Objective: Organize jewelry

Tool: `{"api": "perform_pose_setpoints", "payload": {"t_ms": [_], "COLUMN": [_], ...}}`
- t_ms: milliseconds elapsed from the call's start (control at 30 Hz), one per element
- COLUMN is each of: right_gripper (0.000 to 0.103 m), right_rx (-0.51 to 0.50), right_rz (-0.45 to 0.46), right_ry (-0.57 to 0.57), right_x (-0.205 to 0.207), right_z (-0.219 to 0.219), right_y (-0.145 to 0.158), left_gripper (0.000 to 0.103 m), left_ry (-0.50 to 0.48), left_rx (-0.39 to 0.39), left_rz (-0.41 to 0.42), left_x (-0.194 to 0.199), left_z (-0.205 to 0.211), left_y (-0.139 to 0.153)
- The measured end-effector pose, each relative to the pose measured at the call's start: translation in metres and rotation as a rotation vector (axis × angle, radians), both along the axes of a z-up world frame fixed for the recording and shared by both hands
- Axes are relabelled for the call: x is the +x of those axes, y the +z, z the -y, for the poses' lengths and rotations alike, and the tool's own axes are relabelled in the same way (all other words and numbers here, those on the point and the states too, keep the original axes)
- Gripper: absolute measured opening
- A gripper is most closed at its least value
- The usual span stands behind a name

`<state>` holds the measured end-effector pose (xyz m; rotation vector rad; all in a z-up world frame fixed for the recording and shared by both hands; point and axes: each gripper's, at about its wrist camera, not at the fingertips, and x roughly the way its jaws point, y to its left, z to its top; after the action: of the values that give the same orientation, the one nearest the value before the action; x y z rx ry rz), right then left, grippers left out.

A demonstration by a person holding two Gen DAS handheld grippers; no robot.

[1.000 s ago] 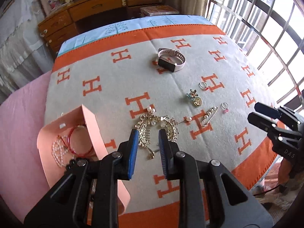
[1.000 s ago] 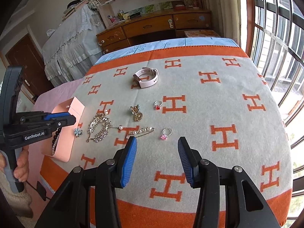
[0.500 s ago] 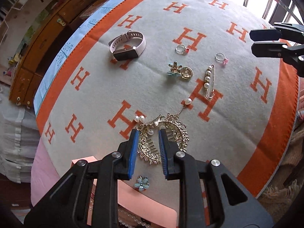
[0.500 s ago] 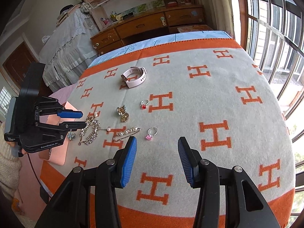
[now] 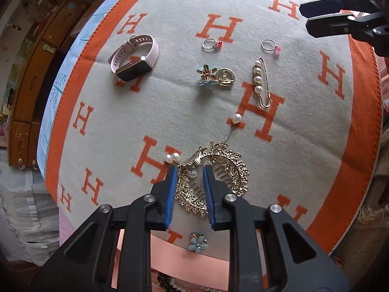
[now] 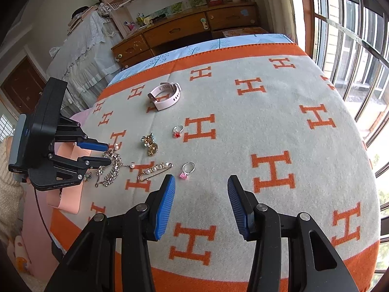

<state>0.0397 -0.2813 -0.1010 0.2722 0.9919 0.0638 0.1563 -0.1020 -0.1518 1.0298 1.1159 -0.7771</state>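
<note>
Gold hair comb [image 5: 220,177] between left claw's [image 5: 188,175] parted fingers

Wooden dresser [image 6: 184,30], barred window [image 6: 350,36], daylight

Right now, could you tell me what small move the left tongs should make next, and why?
Probably lower a little and close: the left tongs hang open straddling the gold hair comb, pads not visibly pressing it, with the pink box just beneath.
</note>
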Motion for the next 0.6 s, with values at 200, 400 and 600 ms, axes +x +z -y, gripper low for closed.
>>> {"api": "perform_pose_setpoints", "payload": {"t_ms": [200,400,600], "right_gripper": [0.046,0.046,0.046], "right_rx": [0.003,0.008,0.008], "right_rz": [-0.006,-0.011,-0.018], "right_ry": [-0.004,-0.007,-0.011], "right_x": [0.002,0.004,0.005], "right_z": [0.002,0.004,0.006], "right_y": [-0.003,-0.006,-0.008], "left_gripper": [0.019,0.019,0.018], "left_ry": [-0.058,-0.140,-0.185], "left_rx": [0.023,0.068,0.074], "left_rz": [0.005,0.005,-0.038], "left_x": [0.001,0.001,0.006], "left_z": [0.010,0.018,0.025], "left_y": [-0.003,-0.009,-0.010]}}
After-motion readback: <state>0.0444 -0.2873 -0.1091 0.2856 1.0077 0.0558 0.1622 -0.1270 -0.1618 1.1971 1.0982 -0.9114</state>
